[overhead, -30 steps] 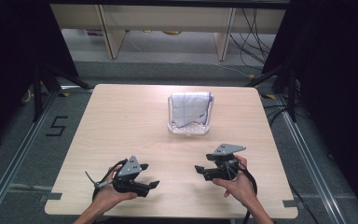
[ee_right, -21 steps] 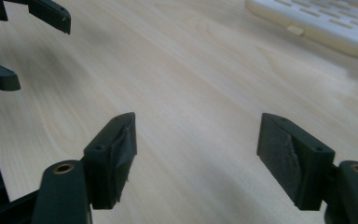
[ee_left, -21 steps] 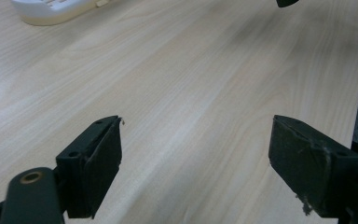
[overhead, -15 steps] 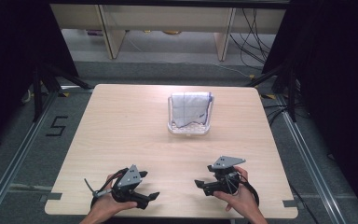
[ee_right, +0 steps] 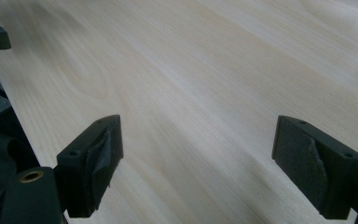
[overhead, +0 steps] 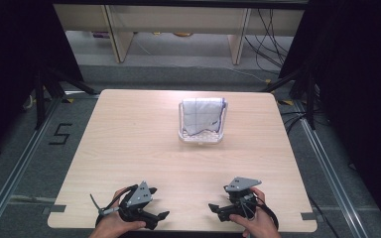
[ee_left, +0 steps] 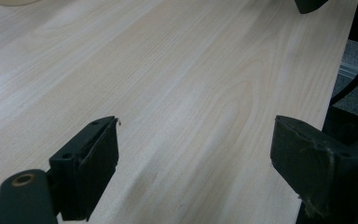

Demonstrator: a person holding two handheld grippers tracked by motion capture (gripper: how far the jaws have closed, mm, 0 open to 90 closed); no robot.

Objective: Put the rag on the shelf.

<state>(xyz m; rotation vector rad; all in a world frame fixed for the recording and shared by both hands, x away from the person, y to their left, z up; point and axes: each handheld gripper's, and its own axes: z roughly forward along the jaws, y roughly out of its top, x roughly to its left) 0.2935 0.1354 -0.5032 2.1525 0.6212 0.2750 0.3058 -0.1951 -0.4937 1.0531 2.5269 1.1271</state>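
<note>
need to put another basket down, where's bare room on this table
The table is bare left of the basket to the left edge, right of it to the right edge, and across the middle between the basket and the two grippers. Busy spots: the basket with its cloth, and the near edge, where the left gripper and right gripper sit.

Right gripper [ee_right: 196,158] fingers spread wide over bare table [ee_right: 205,70]

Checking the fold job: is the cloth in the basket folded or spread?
Folded: the cloth sits compact inside the clear basket.

Black hand-held gripper [overhead: 162,216] w/ grey triangular plate, trailing cable
</note>
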